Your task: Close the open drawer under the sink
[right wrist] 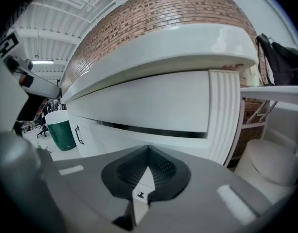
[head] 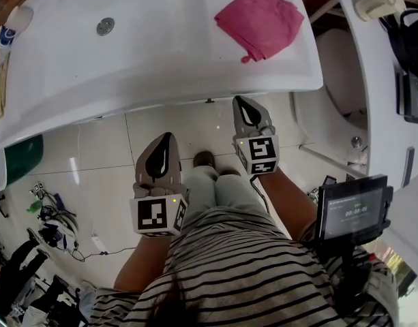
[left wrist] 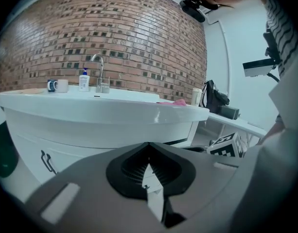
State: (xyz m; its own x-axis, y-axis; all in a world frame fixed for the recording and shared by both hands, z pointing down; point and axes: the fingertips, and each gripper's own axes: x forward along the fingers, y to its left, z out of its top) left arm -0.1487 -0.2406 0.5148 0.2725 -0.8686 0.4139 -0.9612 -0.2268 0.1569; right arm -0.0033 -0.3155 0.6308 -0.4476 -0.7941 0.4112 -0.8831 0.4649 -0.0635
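Note:
The white sink top [head: 161, 60] fills the upper head view, with a pink cloth [head: 260, 20] lying on it. Beneath the counter, the white drawer front [right wrist: 153, 106] faces the right gripper view, with a dark slit along its lower edge; how far it stands out I cannot tell. My left gripper [head: 166, 142] hangs over the floor tiles, short of the sink's front edge, jaws shut and empty. My right gripper [head: 244, 104] reaches just under that edge, likewise shut with nothing in it. In the left gripper view the cabinet [left wrist: 90, 140] stands ahead.
A green bin [head: 21, 157] stands left of the cabinet. A toilet [head: 341, 80] sits to the right, beside a white shelf carrying a black bag [head: 410, 33]. A tap [left wrist: 97, 69], soap bottle [left wrist: 84, 79] and mug [left wrist: 61, 85] line the sink's back. Cables litter the floor at left.

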